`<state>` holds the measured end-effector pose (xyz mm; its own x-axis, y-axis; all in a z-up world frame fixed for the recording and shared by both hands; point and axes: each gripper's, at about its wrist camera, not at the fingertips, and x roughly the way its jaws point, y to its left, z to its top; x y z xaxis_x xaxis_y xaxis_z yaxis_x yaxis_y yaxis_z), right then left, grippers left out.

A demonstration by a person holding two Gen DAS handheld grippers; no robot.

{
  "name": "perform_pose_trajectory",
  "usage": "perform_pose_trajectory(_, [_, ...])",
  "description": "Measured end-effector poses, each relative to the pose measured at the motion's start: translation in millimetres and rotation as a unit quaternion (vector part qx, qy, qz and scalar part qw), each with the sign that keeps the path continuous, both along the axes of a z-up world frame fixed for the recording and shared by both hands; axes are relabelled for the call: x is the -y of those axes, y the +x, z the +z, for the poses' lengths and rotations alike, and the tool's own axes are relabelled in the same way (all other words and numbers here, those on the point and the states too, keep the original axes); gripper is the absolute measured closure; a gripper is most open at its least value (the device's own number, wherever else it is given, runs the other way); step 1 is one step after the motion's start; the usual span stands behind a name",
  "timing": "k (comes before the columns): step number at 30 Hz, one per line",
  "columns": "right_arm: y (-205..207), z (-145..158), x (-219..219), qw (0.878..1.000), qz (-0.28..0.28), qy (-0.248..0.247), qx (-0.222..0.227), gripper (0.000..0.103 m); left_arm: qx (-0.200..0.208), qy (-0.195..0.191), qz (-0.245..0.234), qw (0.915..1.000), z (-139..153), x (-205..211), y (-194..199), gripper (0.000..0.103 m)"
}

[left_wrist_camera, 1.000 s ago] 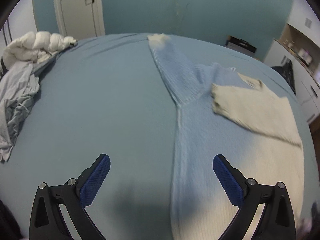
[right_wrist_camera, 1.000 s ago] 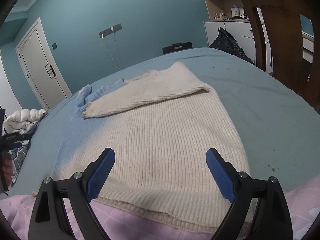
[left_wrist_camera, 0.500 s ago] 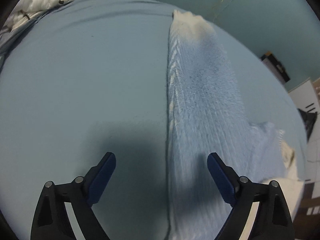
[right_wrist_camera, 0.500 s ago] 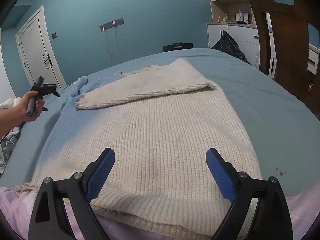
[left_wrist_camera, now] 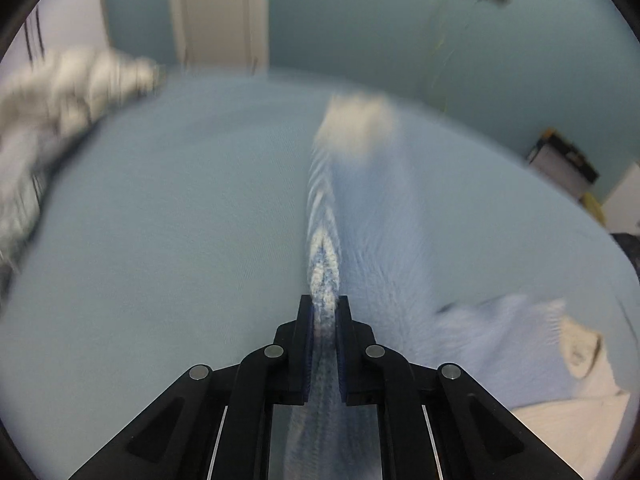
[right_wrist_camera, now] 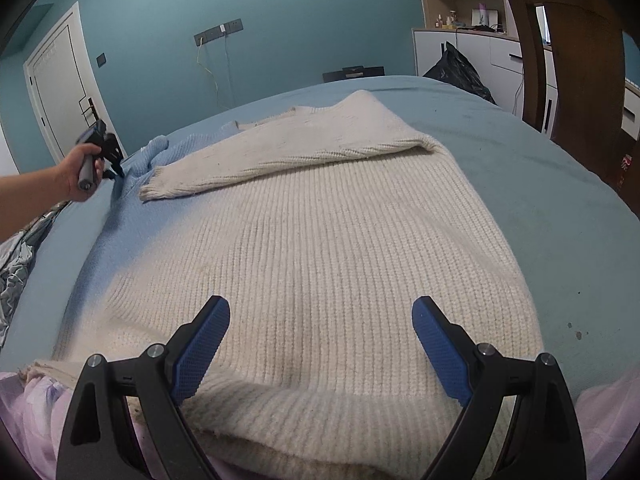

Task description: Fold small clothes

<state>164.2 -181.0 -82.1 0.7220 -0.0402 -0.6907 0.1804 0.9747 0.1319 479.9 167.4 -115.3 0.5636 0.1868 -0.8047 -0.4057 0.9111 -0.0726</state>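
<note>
Teal walls enclose a blue-sheeted bed [right_wrist_camera: 520,168] where the cream-and-blue sweater [right_wrist_camera: 320,240] lies flat, one sleeve already folded across its chest. The outstretched blue sleeve [left_wrist_camera: 380,232] runs toward 12 o'clock. The left gripper [left_wrist_camera: 324,316] has just been closing and now pinches that sleeve's edge, presumably to fold it inward. The right gripper [right_wrist_camera: 320,340] hovers wide open above the hem at 6 o'clock, holding nothing.

Home bedroom, bed [right_wrist_camera: 520,168], door [right_wrist_camera: 56,92], wooden chair [right_wrist_camera: 576,60]

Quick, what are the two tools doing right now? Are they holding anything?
Left tool: just closed, pinching the blue sleeve along its edge.
Right tool: open, holding nothing, above the cream sweater.
</note>
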Motion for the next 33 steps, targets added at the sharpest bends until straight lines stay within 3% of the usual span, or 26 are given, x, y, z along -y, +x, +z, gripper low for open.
perform_pose_trajectory(2, [-1.6, 2.6, 0.3, 1.000, 0.000, 0.001, 0.003, 0.012, 0.046, 0.033, -0.056, 0.9968, 33.4, 36.1, -17.2, 0.094])
perform_pose_trajectory(5, [-7.0, 6.7, 1.3, 1.000, -0.005, 0.007, 0.007, 0.012, 0.071, 0.077, -0.134, 0.9854, 58.8, 102.7, -48.9, 0.094])
perform_pose_trajectory(7, [-9.9, 9.7, 3.1, 1.000, -0.007, 0.011, 0.010, 0.012, 0.064, 0.112, -0.198, 0.9717, 56.8, 152.5, -71.9, 0.094])
perform_pose_trajectory(9, [-11.8, 10.5, 3.9, 1.000, -0.007, 0.015, 0.010, 0.012, 0.050, 0.212, -0.240, 0.9461, 37.4, 204.8, -109.6, 0.091])
perform_pose_trajectory(11, [-13.0, 12.0, 4.3, 1.000, -0.006, 0.018, 0.010, 0.012, 0.047, 0.273, -0.256, 0.9260, 15.2, 236.3, -147.6, 0.090])
perform_pose_trajectory(12, [-13.8, 12.5, 4.6, 1.000, -0.005, 0.019, 0.010, 0.012, 0.048, 0.283, -0.271, 0.9189, 7.0, 249.4, -171.1, 0.090])
perform_pose_trajectory(13, [-13.9, 12.7, 5.4, 1.000, -0.005, 0.021, 0.010, 0.012, 0.050, 0.274, -0.281, 0.9182, 5.6, 254.1, -186.5, 0.090])
perform_pose_trajectory(16, [-15.2, 13.8, 9.1, 1.000, -0.006, 0.027, 0.011, 0.012, 0.066, 0.190, -0.290, 0.9355, 13.5, 240.1, -241.6, 0.090])
perform_pose_trajectory(18, [-15.1, 14.3, 10.8, 0.999, -0.007, 0.030, 0.011, 0.012, 0.055, 0.122, -0.269, 0.9539, 18.5, 214.0, -276.2, 0.090])
perform_pose_trajectory(19, [-14.5, 14.5, 10.9, 0.999, -0.006, 0.030, 0.011, 0.012, 0.044, 0.110, -0.261, 0.9580, 22.4, 201.5, -280.7, 0.090])
perform_pose_trajectory(25, [-13.1, 21.0, 5.2, 1.000, 0.002, 0.016, 0.005, 0.012, 0.024, 0.183, -0.157, 0.9702, 13.9, 134.7, -333.7, 0.090])
perform_pose_trajectory(28, [-4.6, 32.4, -5.4, 1.000, 0.008, -0.009, -0.011, 0.012, 0.023, 0.136, -0.149, 0.9791, 0.7, 98.0, -333.7, 0.090])
perform_pose_trajectory(30, [18.4, 57.3, -19.3, 0.999, 0.025, -0.029, 0.002, 0.012, 0.030, 0.111, -0.151, 0.9818, -8.3, 79.2, -330.8, 0.090])
perform_pose_trajectory(33, [92.3, 95.7, -50.8, 0.996, 0.088, -0.025, -0.005, 0.012, 0.044, 0.129, -0.144, 0.9802, -14.4, 76.3, -321.0, 0.090])
